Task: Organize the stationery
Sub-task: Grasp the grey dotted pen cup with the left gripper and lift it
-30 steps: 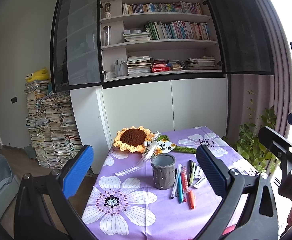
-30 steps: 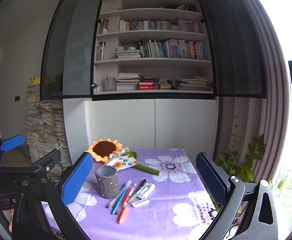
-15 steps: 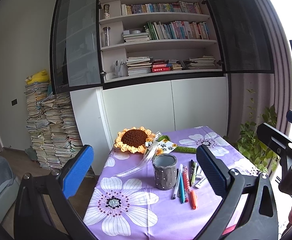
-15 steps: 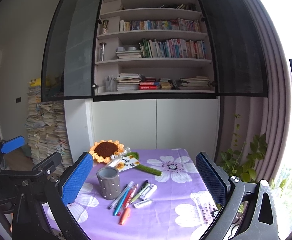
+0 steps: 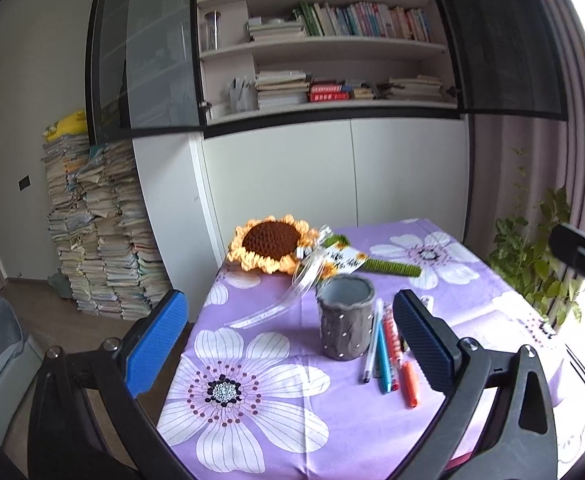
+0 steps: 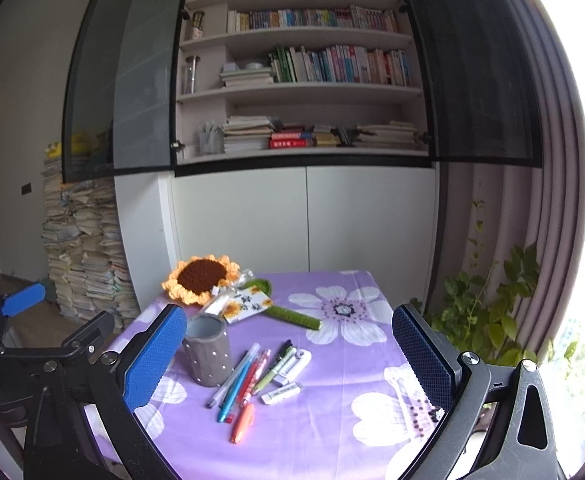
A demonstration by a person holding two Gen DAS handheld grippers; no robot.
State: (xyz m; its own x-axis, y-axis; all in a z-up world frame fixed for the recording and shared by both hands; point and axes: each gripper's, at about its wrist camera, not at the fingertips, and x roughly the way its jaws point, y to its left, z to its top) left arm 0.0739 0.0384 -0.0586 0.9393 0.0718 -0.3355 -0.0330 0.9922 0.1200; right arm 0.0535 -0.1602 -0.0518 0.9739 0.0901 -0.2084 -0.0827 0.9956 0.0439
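A table covered with a purple flowered cloth is seen from 2 handheld grippers; nothing appears to have been sorted yet. The left gripper is held spread wide and empty above the near edge, left of the grey pen holder; the holder stands upright and looks empty, so the whole task is judged still to be done. Just right of the holder, a fan of pens is laid flat on the cloth, long axes running from near-left to far-right, tips toward the viewer; an orange marker lies nearest, and 2 white items, perhaps an eraser and correction tape, lie just right of the pens. Behind the holder a crocheted sunflower is laid. The right gripper is also held released, grasping nothing.
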